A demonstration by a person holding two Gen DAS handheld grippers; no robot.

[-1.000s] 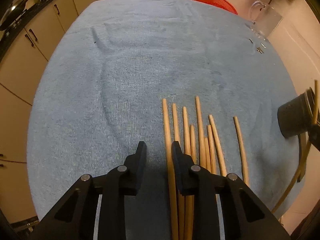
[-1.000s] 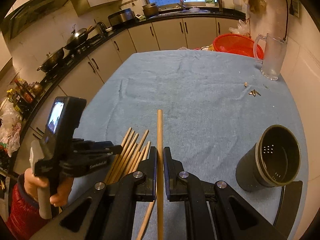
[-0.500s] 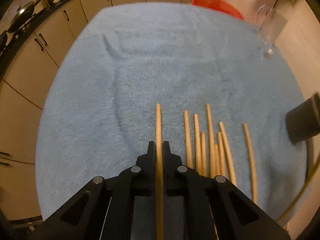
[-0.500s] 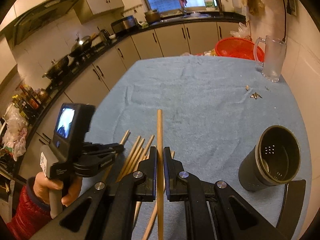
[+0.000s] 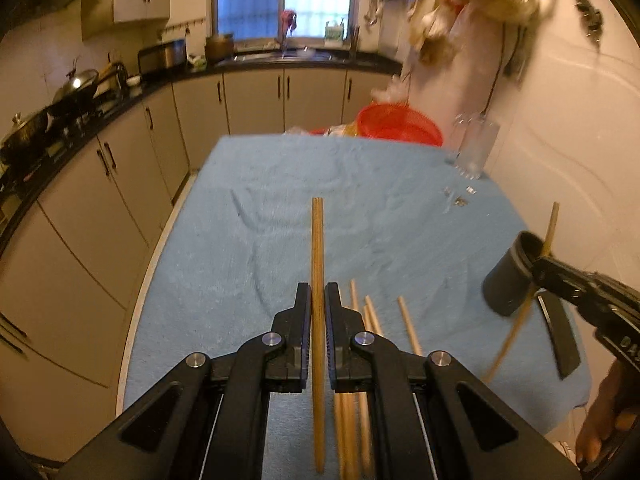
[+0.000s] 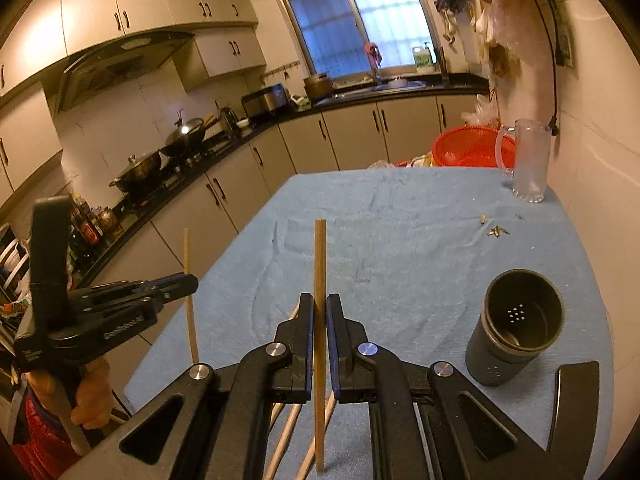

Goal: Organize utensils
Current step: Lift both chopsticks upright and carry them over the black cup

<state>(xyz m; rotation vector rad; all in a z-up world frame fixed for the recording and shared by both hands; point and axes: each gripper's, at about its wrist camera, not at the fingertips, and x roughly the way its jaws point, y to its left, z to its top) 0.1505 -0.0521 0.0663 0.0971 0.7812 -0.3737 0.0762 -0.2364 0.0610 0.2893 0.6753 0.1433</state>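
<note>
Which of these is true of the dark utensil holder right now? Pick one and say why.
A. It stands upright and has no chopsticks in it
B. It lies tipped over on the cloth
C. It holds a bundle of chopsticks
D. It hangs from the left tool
A: the right wrist view looks down into the upright utensil holder and shows only its perforated bottom; each tool grips one chopstick clear of it.

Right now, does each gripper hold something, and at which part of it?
Yes. The left gripper is shut on one chopstick near its middle. The right gripper is shut on another chopstick, also about mid-length.
</note>
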